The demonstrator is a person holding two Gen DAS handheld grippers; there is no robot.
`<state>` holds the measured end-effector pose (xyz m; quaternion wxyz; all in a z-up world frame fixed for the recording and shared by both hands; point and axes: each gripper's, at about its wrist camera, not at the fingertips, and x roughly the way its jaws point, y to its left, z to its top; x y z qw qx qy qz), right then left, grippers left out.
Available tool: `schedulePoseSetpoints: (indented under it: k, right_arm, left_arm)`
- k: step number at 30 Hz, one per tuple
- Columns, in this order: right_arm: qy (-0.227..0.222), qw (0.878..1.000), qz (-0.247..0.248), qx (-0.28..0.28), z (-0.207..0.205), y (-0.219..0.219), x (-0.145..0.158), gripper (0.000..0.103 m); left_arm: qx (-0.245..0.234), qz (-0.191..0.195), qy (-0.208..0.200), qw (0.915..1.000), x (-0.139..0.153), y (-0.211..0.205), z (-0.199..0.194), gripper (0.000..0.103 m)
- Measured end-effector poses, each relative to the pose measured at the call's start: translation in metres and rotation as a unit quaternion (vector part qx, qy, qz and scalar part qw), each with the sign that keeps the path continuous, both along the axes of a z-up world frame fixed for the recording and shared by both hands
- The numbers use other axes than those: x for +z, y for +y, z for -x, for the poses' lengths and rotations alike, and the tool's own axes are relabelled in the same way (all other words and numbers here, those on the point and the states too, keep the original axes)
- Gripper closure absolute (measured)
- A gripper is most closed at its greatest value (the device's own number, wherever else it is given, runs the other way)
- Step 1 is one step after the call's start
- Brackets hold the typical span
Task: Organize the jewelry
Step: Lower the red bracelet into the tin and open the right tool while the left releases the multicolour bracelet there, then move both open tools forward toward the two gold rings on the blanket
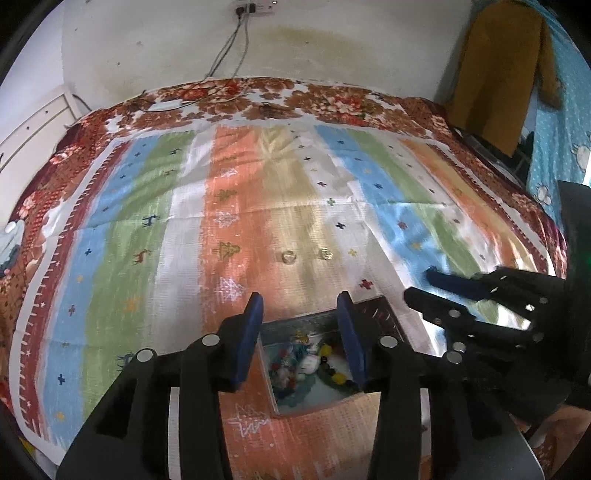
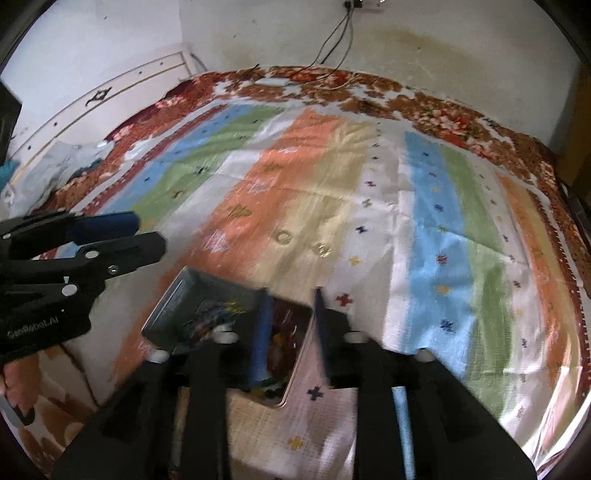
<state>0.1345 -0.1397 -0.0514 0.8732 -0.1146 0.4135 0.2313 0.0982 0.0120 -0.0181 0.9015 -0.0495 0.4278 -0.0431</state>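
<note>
Left gripper (image 1: 301, 312) and right gripper (image 2: 290, 310), both parted and holding nothing, hanging over the open box (image 1: 380, 308) of beads (image 1: 314, 360) near the mat's (image 1: 236, 206) front edge: best lowered slowly, pinching one piece, sparing the two rings (image 1: 288, 257) beyond.

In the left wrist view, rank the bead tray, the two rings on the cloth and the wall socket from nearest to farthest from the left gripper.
From the left gripper:
1. Bead tray, right under the open fingers.
2. The two rings, left ring and right ring, side by side farther out on the cloth; too close to rank against each other.
3. Wall socket, high on the far wall.
</note>
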Motion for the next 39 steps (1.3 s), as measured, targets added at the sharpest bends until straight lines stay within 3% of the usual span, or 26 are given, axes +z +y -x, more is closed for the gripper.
schedulePoseSetpoints:
  k: [1,6,14,19,26,39]
  right_arm:
    - [0.000,1.000,-0.003,-0.005,-0.002,-0.003,0.001,0.059]
    - [0.007,1.000,-0.002,-0.028,-0.016,-0.013,-0.001,0.054]
    - [0.029,0.999,0.002,-0.034,-0.036,-0.014,-0.009,0.048]
    - [0.061,0.998,0.003,-0.027,-0.055,-0.008,-0.021,0.047]
    - [0.105,0.994,-0.017,-0.039,-0.078,-0.009,-0.036,0.047]
    - [0.135,0.990,-0.007,-0.038,-0.113,0.001,-0.057,0.047]
  left_arm:
    - [0.007,0.002,0.002,1.0000,0.000,0.004,-0.002,0.056]
    - [0.025,0.013,0.022,0.9994,-0.007,0.017,-0.014,0.047]
    - [0.018,0.018,0.047,0.9986,-0.018,0.018,-0.035,0.042]
    - [0.016,0.016,0.077,0.9968,-0.033,0.020,-0.055,0.040]
    - [0.011,0.047,0.109,0.9928,-0.047,0.027,-0.076,0.040]
    - [0.012,0.060,0.147,0.9873,-0.072,0.030,-0.116,0.040]
